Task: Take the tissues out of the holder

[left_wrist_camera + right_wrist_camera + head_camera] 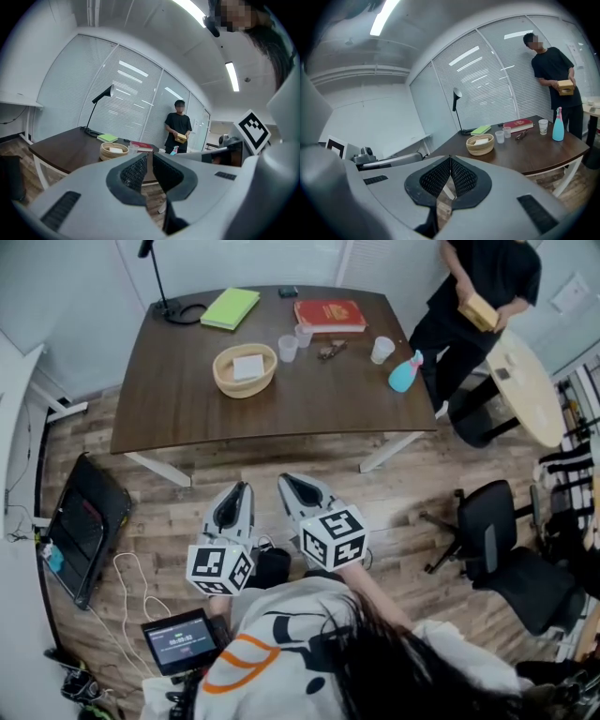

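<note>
Short of the bench (187, 409), left hand-held gripper (246, 487) and right hand-held gripper (285, 481) carry jaws together, empty; tissues (248, 366) lie in the holder (225, 382) at mid-bench; step judged: approach; next: reach the holder, part one jaw pair over the tissues.

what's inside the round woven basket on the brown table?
A flat white square of tissue lies in the round woven basket. Whether more sheets sit beneath it cannot be seen, because the top one covers them.
</note>
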`<action>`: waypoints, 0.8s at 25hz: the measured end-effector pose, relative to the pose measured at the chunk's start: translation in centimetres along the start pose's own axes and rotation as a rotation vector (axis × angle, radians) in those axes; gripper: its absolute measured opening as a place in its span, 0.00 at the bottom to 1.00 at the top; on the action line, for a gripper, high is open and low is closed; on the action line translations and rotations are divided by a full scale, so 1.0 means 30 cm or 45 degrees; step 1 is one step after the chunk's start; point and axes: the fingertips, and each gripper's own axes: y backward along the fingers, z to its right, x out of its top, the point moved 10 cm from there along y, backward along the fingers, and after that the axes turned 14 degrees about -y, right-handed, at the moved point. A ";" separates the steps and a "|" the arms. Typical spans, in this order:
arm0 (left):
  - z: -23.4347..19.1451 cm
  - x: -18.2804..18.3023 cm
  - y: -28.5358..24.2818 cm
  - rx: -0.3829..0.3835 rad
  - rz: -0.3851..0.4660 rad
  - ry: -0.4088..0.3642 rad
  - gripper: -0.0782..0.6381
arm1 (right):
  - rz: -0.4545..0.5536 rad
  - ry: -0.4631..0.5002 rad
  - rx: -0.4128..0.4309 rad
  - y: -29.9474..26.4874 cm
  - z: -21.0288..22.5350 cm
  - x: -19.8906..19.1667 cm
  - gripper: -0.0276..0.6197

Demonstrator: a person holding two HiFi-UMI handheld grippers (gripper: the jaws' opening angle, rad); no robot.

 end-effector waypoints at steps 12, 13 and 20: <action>-0.133 -0.005 -0.116 -0.124 -0.013 0.017 0.16 | 0.037 -0.027 -0.112 -0.099 0.007 0.029 0.06; -0.131 -0.005 -0.123 -0.133 -0.014 0.019 0.16 | 0.039 -0.033 -0.118 -0.099 0.012 0.033 0.06; -0.133 -0.029 -0.176 -0.169 -0.059 0.037 0.16 | 0.025 -0.067 -0.147 -0.121 0.052 0.042 0.06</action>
